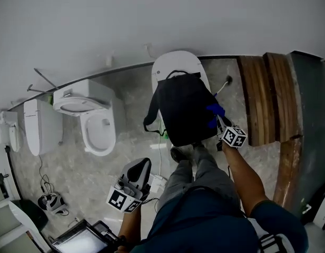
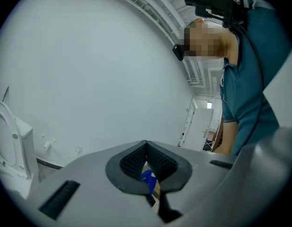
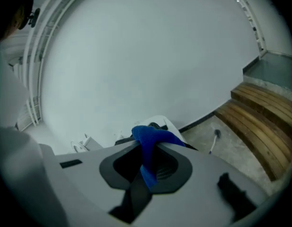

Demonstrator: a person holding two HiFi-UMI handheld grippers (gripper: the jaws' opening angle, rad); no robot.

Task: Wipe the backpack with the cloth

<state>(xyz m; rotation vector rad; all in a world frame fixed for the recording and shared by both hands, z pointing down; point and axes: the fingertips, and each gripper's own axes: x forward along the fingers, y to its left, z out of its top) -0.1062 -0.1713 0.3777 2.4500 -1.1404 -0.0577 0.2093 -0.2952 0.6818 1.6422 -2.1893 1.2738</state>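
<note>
A black backpack (image 1: pixel 183 109) stands on the shut lid of a white toilet (image 1: pixel 175 62). My right gripper (image 1: pixel 219 120) is at the backpack's right side, shut on a blue cloth (image 1: pixel 215 111) that touches the bag. In the right gripper view the blue cloth (image 3: pixel 150 138) bunches out over the jaws of the right gripper (image 3: pixel 148 150), and a sliver of the backpack (image 3: pixel 155 125) shows behind it. My left gripper (image 1: pixel 142 166) hangs low by the person's left knee, apart from the bag. In its own view the left gripper (image 2: pixel 146 145) has its tips together with nothing held.
A second toilet (image 1: pixel 96 128) with its lid up stands to the left, beside a white unit (image 1: pixel 38 125). Wooden slats (image 1: pixel 267 99) lie at the right, with a small brush (image 1: pixel 228 80) by the wall. The person's legs (image 1: pixel 199 173) are just before the backpack. A screen (image 1: pixel 80 241) sits at bottom left.
</note>
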